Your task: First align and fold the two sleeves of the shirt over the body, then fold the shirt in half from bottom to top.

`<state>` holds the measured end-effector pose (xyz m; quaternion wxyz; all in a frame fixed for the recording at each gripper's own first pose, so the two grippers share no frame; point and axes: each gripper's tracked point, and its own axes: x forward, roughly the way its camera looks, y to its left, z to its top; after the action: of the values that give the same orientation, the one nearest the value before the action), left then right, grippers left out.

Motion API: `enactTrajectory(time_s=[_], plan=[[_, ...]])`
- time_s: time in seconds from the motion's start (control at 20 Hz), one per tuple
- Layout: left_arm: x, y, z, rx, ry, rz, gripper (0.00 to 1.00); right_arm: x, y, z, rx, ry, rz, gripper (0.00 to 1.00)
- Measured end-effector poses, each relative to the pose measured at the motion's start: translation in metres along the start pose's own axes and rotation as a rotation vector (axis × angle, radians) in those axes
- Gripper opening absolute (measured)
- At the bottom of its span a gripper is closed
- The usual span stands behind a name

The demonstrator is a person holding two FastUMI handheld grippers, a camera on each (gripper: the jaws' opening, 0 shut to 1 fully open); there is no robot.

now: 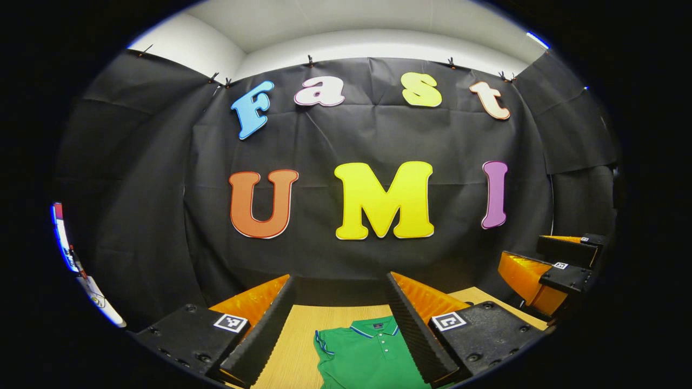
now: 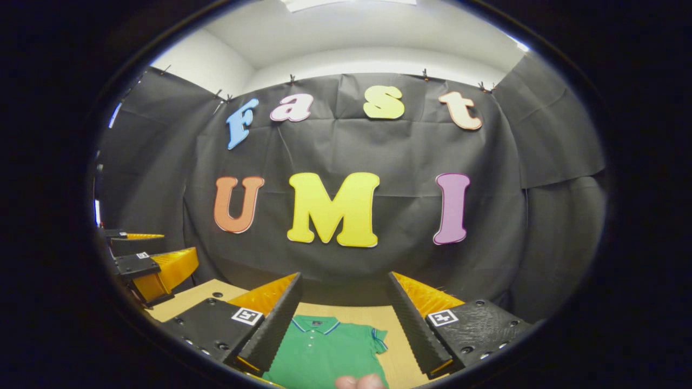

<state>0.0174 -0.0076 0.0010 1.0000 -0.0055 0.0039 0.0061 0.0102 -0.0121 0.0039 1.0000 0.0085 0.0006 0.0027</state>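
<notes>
Both grippers' jaws gape above the green shirt (image 1: 365, 354), its lower body cut off below

Cloth shirt (image 1: 367, 351) (matt), wooden table (image 1: 294, 346)

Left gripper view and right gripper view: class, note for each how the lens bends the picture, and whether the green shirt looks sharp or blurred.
Left gripper view: strong fisheye bulge, the wall's top edge arches; the green shirt lies evenly lit and sharp on the table, between the open left gripper. Right gripper view: the same bulge; shirt sharp between the open right gripper; a blurred fingertip at the bottom edge.
</notes>
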Motion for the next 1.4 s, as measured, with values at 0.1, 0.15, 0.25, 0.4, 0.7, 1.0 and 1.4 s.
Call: enactTrajectory(time_s=[0.1, 0.15, 0.25, 0.4, 0.7, 1.0, 1.4], plan=[[0.001, -0.002, 0.000, -0.001, 0.001, 0.001, 1.00, 0.000, -0.005, -0.001, 0.003, 0.004, 0.001, 0.95], [0.002, -0.002, 0.000, -0.005, 0.004, 0.003, 1.00, 0.001, -0.006, 0.000, 0.006, 0.005, 0.002, 0.95], [0.001, -0.003, -0.003, -0.015, 0.014, 0.006, 1.00, 0.001, -0.007, -0.002, 0.006, 0.010, 0.007, 0.95], [0.000, -0.002, -0.006, -0.015, 0.026, 0.016, 1.00, 0.002, -0.008, -0.006, 0.000, 0.026, 0.020, 0.96], [0.004, -0.006, -0.008, -0.007, 0.029, 0.020, 1.00, 0.011, -0.018, -0.022, 0.011, 0.076, 0.029, 0.96], [0.015, -0.012, -0.014, -0.008, 0.036, 0.023, 1.00, 0.035, -0.030, -0.062, 0.019, 0.182, 0.053, 0.97], [0.045, -0.015, -0.024, -0.005, 0.058, 0.063, 1.00, 0.103, -0.072, -0.176, 0.014, 0.420, 0.064, 0.95]])
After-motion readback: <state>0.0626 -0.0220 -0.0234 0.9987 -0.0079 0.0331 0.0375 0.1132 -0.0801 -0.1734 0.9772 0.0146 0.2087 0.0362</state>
